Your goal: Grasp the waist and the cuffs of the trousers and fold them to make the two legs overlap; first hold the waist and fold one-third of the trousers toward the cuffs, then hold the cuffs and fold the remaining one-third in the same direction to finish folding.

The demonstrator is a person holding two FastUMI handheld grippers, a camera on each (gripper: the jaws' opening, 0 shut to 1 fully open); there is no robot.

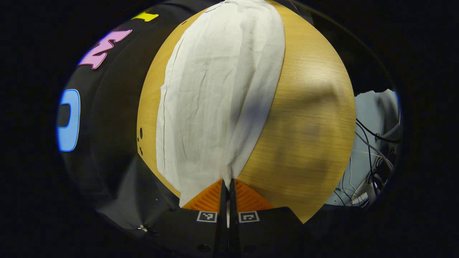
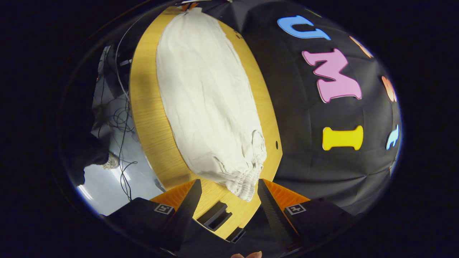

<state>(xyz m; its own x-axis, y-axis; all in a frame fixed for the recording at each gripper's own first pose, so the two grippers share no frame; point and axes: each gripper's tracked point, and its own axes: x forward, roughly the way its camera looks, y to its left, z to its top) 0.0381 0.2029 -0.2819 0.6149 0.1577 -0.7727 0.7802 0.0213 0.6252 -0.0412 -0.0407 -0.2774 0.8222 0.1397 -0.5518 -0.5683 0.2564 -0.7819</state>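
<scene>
Left gripper view: jaws clenched on trousers (image 1: 218,89) cuff; right jaws released, cables (image 2: 122,118) beside table (image 2: 147,118).

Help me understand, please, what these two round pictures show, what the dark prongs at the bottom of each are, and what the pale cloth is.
There is no robot here: a person holds a two-finger gripper in each hand, and a fisheye camera rides on each one, looking forward along its fingers. That is why each picture is round and bent.

In the left gripper view, the left gripper has its two fingers closed together, pinching the near edge of the trousers, a pale, creased garment spread along the wooden table.

In the right gripper view, the right gripper is open, its fingers spread to either side of the gathered, elastic-looking end of the same trousers, without gripping it. A fingertip of the person's hand peeks in at the bottom edge.

Cables lie on the floor beside the table.
</scene>
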